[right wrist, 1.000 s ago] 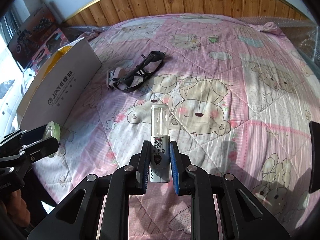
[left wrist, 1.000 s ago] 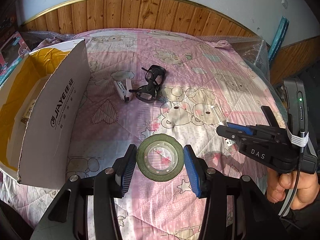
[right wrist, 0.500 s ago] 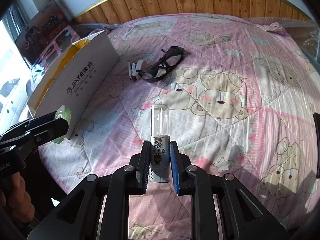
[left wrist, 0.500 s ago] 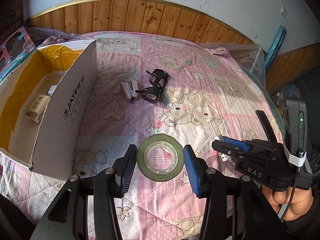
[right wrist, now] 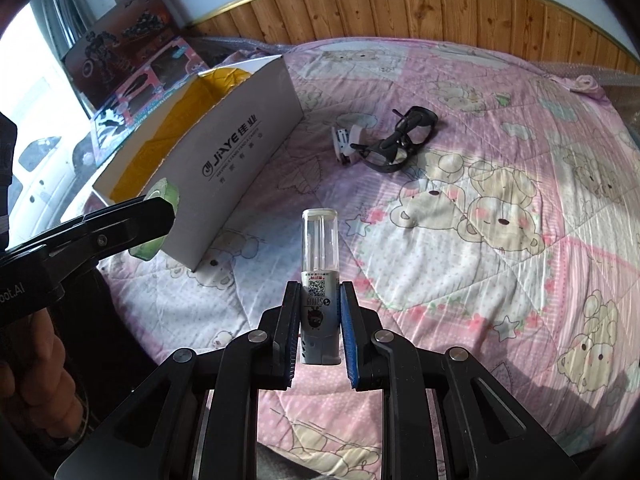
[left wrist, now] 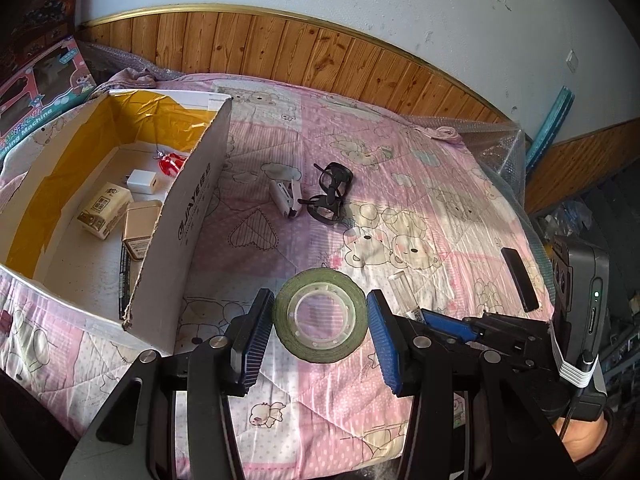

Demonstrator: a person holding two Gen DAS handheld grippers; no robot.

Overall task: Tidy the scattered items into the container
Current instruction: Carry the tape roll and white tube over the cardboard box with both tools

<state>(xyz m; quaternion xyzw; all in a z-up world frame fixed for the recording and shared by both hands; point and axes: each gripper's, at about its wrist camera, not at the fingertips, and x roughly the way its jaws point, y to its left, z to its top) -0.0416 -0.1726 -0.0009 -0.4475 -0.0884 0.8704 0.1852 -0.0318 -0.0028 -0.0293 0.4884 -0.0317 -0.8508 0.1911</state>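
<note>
My left tool (left wrist: 320, 320) pinches the green tape roll (left wrist: 320, 315) above the bed (left wrist: 420, 152), just right of the open cardboard box (left wrist: 192, 216). My right tool (right wrist: 319, 324), held level and pointing forward, grips a clear-topped lighter (right wrist: 320, 280) upright. The black glasses (left wrist: 330, 196) lie on the bed farther off.

A bed (left wrist: 400, 184) under a pink quilt printed with bears carries everything. An open cardboard box (left wrist: 188, 216) stands on its left side. Near the middle lie black glasses (left wrist: 330, 194), with a small white stapler (left wrist: 285, 198) just beside them on the box side. A flat black bar (left wrist: 519, 280) lies near the right edge.
</note>
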